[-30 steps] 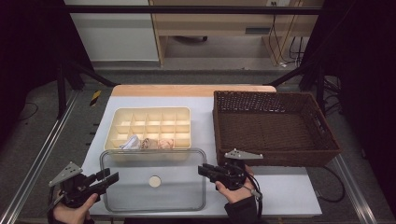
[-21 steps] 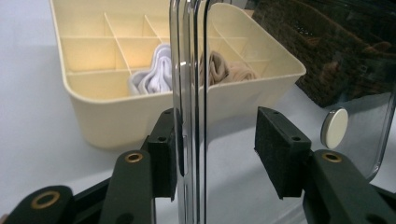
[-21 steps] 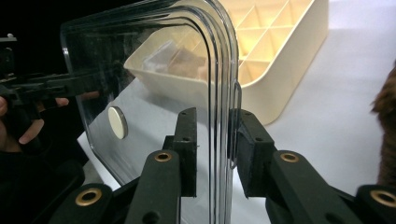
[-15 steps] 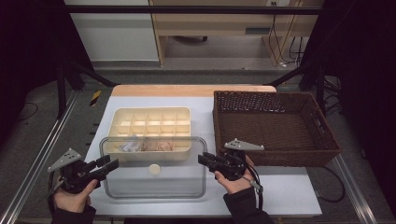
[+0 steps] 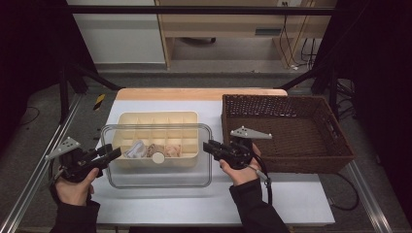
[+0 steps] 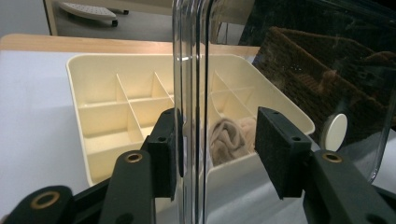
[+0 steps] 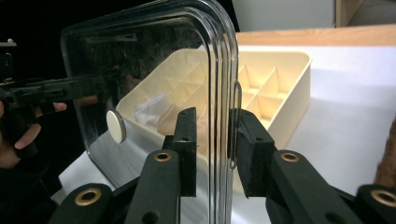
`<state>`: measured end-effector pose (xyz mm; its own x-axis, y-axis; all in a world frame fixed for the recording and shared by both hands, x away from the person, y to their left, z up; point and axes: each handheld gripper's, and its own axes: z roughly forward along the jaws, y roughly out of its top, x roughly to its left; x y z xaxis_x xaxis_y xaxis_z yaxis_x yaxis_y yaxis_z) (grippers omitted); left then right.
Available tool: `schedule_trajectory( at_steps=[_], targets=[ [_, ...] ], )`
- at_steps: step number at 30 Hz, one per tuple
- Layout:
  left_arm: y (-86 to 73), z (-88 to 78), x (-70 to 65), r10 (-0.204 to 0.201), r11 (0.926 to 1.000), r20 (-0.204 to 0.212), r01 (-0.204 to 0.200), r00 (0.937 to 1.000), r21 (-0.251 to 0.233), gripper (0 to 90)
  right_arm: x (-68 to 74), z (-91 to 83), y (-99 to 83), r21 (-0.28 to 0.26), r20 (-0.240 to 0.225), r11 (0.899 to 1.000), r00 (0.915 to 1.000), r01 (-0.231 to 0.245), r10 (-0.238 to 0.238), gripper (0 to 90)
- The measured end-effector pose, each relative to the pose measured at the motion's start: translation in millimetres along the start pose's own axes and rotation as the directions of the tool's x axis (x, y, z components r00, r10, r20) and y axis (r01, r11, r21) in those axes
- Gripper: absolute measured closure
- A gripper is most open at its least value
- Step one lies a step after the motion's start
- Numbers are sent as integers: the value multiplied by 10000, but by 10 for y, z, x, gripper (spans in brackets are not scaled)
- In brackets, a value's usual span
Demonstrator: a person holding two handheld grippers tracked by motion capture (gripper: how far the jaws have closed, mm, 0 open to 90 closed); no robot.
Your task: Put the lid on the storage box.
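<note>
A clear plastic lid (image 5: 160, 177) with a white knob (image 5: 158, 157) hangs level above the near half of a cream compartment tray (image 5: 160, 118). My left gripper (image 5: 115, 153) is shut on the lid's left rim, and my right gripper (image 5: 208, 147) is shut on its right rim. In the left gripper view the lid (image 6: 189, 70) runs edge-on between the jaws of the left gripper (image 6: 217, 149), with the tray (image 6: 107, 88) behind. In the right gripper view the right gripper (image 7: 215, 149) clamps the lid's rim (image 7: 224, 70). Folded cloth pieces (image 5: 155, 149) lie in the tray's near compartments.
A dark brown wicker basket (image 5: 286, 131) stands right of the tray, close to my right hand. The white table top (image 5: 209, 204) ends at a wooden strip (image 5: 199, 93) at the back. Metal rails (image 5: 29, 179) run along both sides.
Both grippers have lifted the lid off the table in front of the tray and carried it away from me. It now overlaps the tray's near half.
</note>
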<state>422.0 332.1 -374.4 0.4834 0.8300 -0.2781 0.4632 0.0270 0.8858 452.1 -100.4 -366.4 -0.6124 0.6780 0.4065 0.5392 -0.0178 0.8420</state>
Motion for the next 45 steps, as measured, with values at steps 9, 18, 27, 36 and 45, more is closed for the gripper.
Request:
schedule_trajectory(
  at_steps=[9,18,27,36,45],
  targets=[
    [230,62,151,-131,9999,-17,131,9999,-113,514,-15,147,249,-40,74,9999,9999,137,-137,724],
    [429,153,295,-262,9994,-106,259,9996,-235,518,-61,332,456,-105,258,9999,9996,132,-130,712],
    [585,229,468,-573,9981,-129,570,9983,-218,518,-93,510,624,-118,345,9999,9994,44,-40,710],
    [627,341,577,-781,9969,-171,781,9968,-3,518,-157,645,690,9,416,9999,9990,-169,169,708],
    [632,420,664,-912,9958,-223,914,9956,80,513,-219,745,700,66,399,9991,9983,-422,419,707]
  ],
)
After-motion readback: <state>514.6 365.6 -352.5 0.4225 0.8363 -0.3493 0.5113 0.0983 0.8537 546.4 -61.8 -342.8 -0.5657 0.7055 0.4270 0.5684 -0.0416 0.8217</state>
